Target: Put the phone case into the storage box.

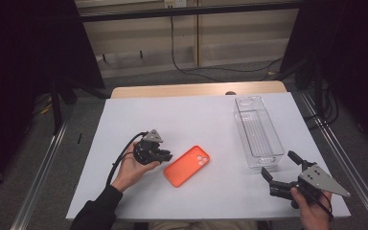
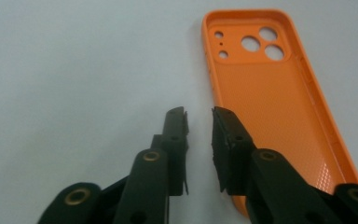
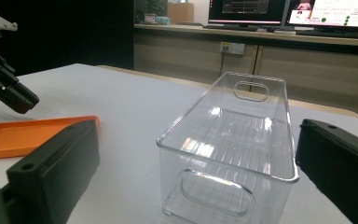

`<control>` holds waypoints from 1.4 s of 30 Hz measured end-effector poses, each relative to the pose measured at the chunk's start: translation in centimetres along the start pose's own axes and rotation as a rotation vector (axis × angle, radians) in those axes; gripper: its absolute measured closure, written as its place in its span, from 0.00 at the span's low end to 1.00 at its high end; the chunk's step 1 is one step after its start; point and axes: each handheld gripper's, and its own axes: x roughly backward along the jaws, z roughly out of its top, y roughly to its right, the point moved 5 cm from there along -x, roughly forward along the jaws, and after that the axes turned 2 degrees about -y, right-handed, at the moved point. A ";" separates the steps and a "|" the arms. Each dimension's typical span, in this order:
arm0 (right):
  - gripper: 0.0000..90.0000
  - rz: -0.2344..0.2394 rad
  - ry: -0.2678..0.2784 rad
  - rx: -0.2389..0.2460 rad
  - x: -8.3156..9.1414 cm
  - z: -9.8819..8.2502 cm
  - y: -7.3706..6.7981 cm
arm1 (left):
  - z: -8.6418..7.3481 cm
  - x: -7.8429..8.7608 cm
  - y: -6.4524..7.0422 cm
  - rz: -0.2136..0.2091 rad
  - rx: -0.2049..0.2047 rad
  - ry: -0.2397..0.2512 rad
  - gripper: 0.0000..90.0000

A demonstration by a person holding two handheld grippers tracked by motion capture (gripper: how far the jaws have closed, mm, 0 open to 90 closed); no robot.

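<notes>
I see the orange phone case (image 1: 186,165), rounded and dimpled inside, lying open-side up on the white bench (image 1: 139,115), my left hand-held gripper (image 2: 199,116) narrowly parted just beside its edge, my right hand-held gripper (image 1: 281,166) spread wide near the clear ribbed plastic bin (image 1: 258,132).

The phone case (image 1: 186,165) lies on the table (image 1: 172,120), left of the clear bin (image 1: 258,131).

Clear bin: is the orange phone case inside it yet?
No. The orange phone case lies on the white table, apart from the empty clear bin.
</notes>
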 end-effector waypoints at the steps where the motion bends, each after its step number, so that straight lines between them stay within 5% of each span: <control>1: 0.00 0.000 -0.001 -0.001 0.0 0.0 0.0 | 0.1 0.1 0.0 0.008 0.004 0.010 0.81; 7: 0.00 0.001 0.000 0.001 0.0 0.0 0.0 | 0.3 0.5 0.2 0.026 0.013 0.063 0.67; 13: 0.00 0.002 -0.001 -0.001 0.0 0.0 0.0 | 0.6 0.7 0.0 0.094 0.014 0.092 0.32; 20: 0.00 0.003 0.000 0.001 0.0 0.0 0.0 | 0.8 0.8 -0.1 0.104 0.032 0.097 0.13; 24: 0.00 0.004 0.000 -0.002 0.0 0.0 -0.1 | 0.9 1.0 0.3 0.072 0.067 0.101 0.12; 28: 0.00 0.004 -0.001 0.001 0.0 0.0 -0.1 | 1.0 1.1 0.6 0.099 0.053 0.092 0.08; 31: 0.00 0.004 -0.001 0.000 0.0 0.0 -0.1 | 1.0 1.0 1.2 0.044 0.068 0.094 0.09; 42: 0.00 0.005 -0.002 0.001 -0.1 -0.1 -0.1 | 1.0 0.5 2.7 -0.019 0.059 0.042 0.05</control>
